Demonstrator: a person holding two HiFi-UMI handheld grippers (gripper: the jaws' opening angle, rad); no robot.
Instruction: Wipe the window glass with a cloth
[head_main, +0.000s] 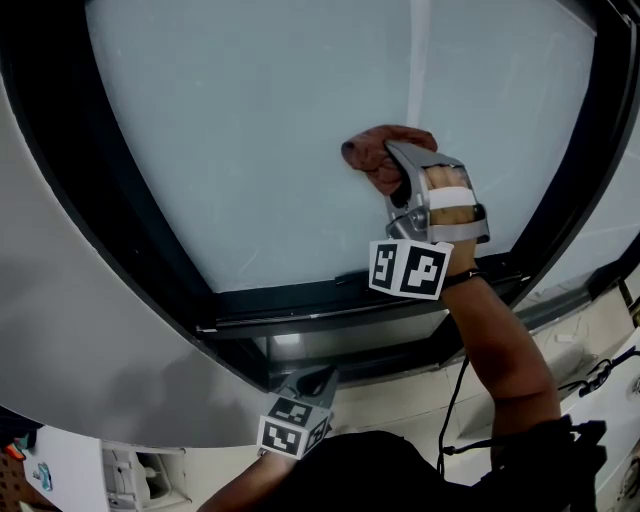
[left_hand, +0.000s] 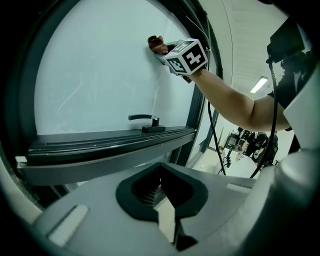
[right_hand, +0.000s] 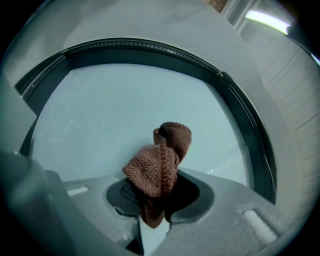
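Note:
The frosted window glass (head_main: 280, 140) fills the head view inside a dark frame (head_main: 330, 310). A brown knitted cloth (head_main: 380, 152) is bunched against the pane, and my right gripper (head_main: 392, 165) is shut on it. In the right gripper view the cloth (right_hand: 157, 170) bulges up from between the jaws against the glass (right_hand: 115, 115). My left gripper (head_main: 318, 385) hangs low below the sill, shut with nothing in it; its jaws (left_hand: 162, 192) meet in the left gripper view. That view also catches the cloth (left_hand: 156, 44) high on the pane.
A dark window handle (left_hand: 146, 120) sits on the lower frame. A wide grey wall panel (head_main: 90, 330) lies to the left of the window. A black cable (head_main: 455, 400) hangs from the right arm. Equipment on stands (left_hand: 247, 145) is off to the right.

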